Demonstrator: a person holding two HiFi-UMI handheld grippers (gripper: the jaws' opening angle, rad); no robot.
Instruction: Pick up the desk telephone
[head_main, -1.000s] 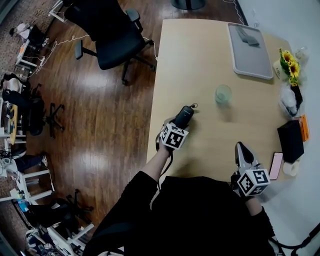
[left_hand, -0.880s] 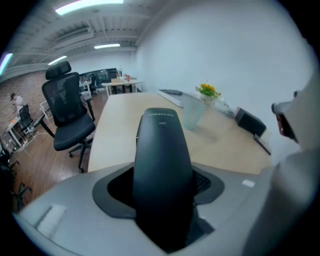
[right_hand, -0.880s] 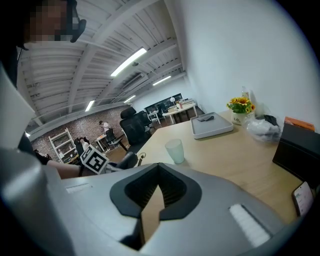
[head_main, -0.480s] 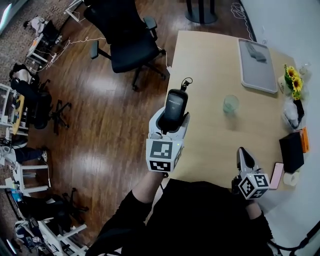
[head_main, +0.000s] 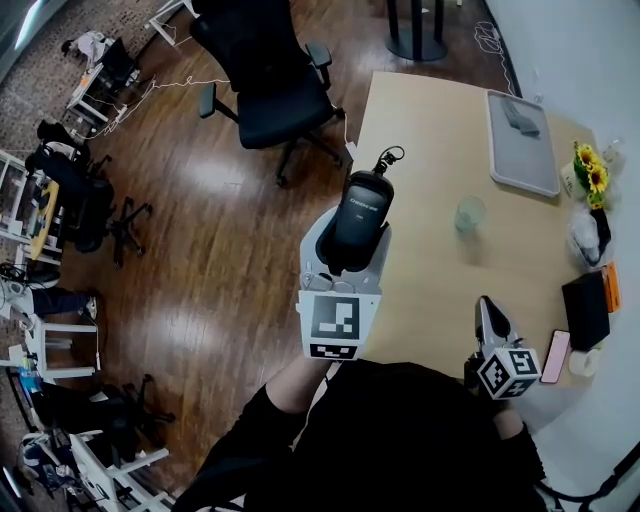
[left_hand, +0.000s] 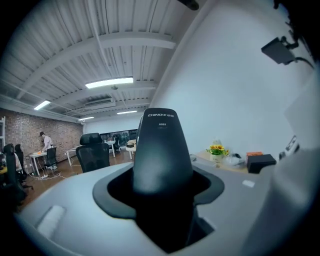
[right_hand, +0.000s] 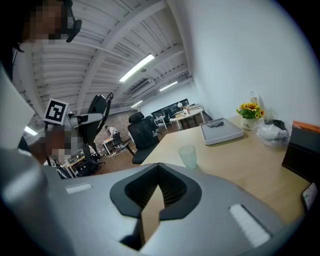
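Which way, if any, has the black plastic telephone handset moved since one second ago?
Yes. The black handset, clamped in the left gripper, has risen off the pale wooden table toward the camera.

The telephone handset (head_main: 362, 205) has its lower end buried between the jaws of the left gripper (head_main: 350, 240), its print is too small to read from the head view, the dark item (head_main: 520, 115) in the grey tray (head_main: 530, 165) is too small to name, and the person's dark clothing (head_main: 400, 430) hides the near edge of the bench (head_main: 430, 200).
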